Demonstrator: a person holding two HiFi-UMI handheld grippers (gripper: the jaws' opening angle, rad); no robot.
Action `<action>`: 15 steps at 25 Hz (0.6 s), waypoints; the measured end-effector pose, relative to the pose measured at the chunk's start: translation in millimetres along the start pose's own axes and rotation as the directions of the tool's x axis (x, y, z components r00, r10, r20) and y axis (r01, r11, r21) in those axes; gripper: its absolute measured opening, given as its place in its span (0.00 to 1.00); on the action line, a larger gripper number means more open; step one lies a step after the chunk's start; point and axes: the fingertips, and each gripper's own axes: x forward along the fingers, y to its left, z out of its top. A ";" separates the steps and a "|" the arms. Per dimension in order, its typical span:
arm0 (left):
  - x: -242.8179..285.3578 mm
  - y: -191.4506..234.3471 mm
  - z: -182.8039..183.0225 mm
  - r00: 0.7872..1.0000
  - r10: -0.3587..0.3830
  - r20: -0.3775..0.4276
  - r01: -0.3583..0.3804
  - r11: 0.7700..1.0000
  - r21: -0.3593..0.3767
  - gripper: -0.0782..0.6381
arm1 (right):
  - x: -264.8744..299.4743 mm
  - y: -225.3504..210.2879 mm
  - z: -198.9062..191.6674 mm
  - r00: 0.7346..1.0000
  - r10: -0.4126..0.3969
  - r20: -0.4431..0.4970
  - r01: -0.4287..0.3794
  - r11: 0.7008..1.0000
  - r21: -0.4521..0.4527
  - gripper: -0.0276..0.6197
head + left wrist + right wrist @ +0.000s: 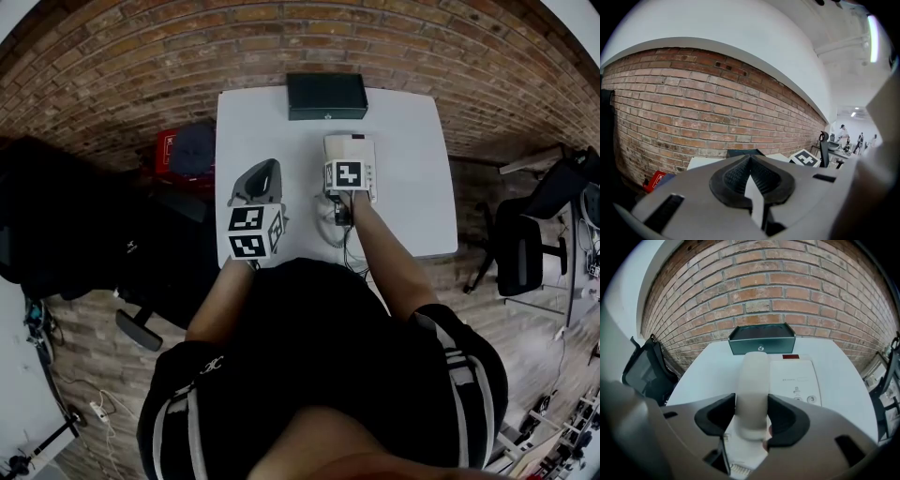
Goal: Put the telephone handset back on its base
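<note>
The beige telephone handset runs along the left side of the white phone base, pointing away from me. My right gripper is shut on its near part, one dark pad on each side. I cannot tell whether the handset rests on the base or hovers just above it. In the head view the base stands mid-table, partly under the right gripper's marker cube, with the cord trailing toward me. My left gripper is to the left of the base, tilted up toward the brick wall, its pads together on nothing.
A dark box stands at the far edge of the white table, behind the phone. A red item and dark chairs are on the left. An office chair is on the right. The brick wall is close behind.
</note>
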 end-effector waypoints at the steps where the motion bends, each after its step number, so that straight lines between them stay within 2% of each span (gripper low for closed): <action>1: 0.0 -0.4 -0.1 1.000 -0.002 0.000 0.002 1.000 0.000 0.11 | -3.0 0.7 2.6 1.000 0.003 0.022 -0.003 1.000 0.003 0.35; 5: 1.6 -4.0 1.6 1.000 -0.012 0.002 0.012 1.000 0.003 0.11 | -21.4 5.4 27.7 0.988 0.031 0.149 -0.033 0.999 0.017 0.35; 8: 3.2 -9.5 4.4 1.000 -0.024 0.010 0.024 1.000 0.010 0.11 | -48.9 9.9 51.2 0.963 0.048 0.266 -0.057 0.998 0.025 0.33; 10: 4.1 -12.7 7.1 0.999 -0.029 0.016 0.029 0.999 0.014 0.11 | -74.3 10.8 68.9 0.926 0.041 0.376 -0.056 0.998 0.028 0.21; 12: 4.8 -14.6 10.9 0.999 -0.031 0.025 0.031 0.999 0.018 0.11 | -98.5 8.3 83.7 0.884 0.005 0.467 -0.020 0.999 0.028 0.07; 15: 5.0 -18.4 18.9 0.999 -0.037 0.039 0.036 0.999 0.023 0.11 | -139.6 4.5 100.0 0.817 -0.033 0.576 0.017 0.999 0.032 0.04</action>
